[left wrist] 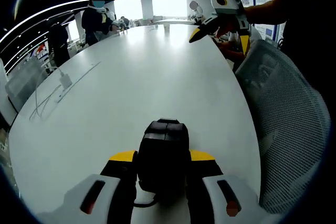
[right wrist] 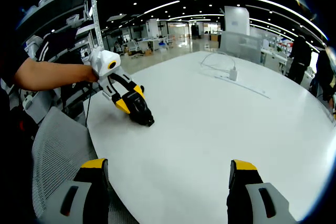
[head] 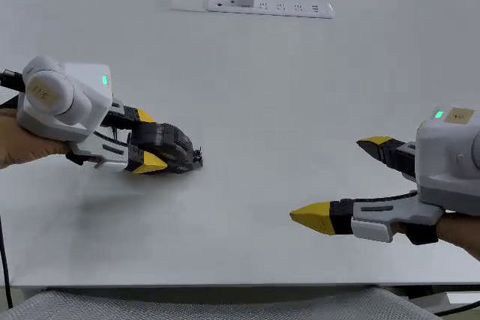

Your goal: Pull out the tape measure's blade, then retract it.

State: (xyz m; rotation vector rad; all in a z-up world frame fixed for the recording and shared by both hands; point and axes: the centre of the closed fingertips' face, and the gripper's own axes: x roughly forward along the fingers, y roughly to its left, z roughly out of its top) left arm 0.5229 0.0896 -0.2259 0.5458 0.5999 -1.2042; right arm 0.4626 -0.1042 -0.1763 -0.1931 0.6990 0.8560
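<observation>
Tape measure: black tape measure (head: 171,146) low on the bench (head: 262,73), left side, blade not drawn out.
Left tool: left tool (head: 148,140) has its jaws clamped on the case from either side.
Right tool: right tool (head: 339,179) has its jaws spread wide with nothing between them, and sits at the right, well apart from the case.
Deciding relation: the case's long axis runs left to right. Its blade end (head: 197,157) faces right, toward the free tool.
Likely next: the right tool crosses left to pinch the blade end.

The counter (head: 285,110) is smooth, matt white — the tape measure (head: 176,148) black, matt plastic; the chair back (left wrist: 283,108), grey woven mesh.
</observation>
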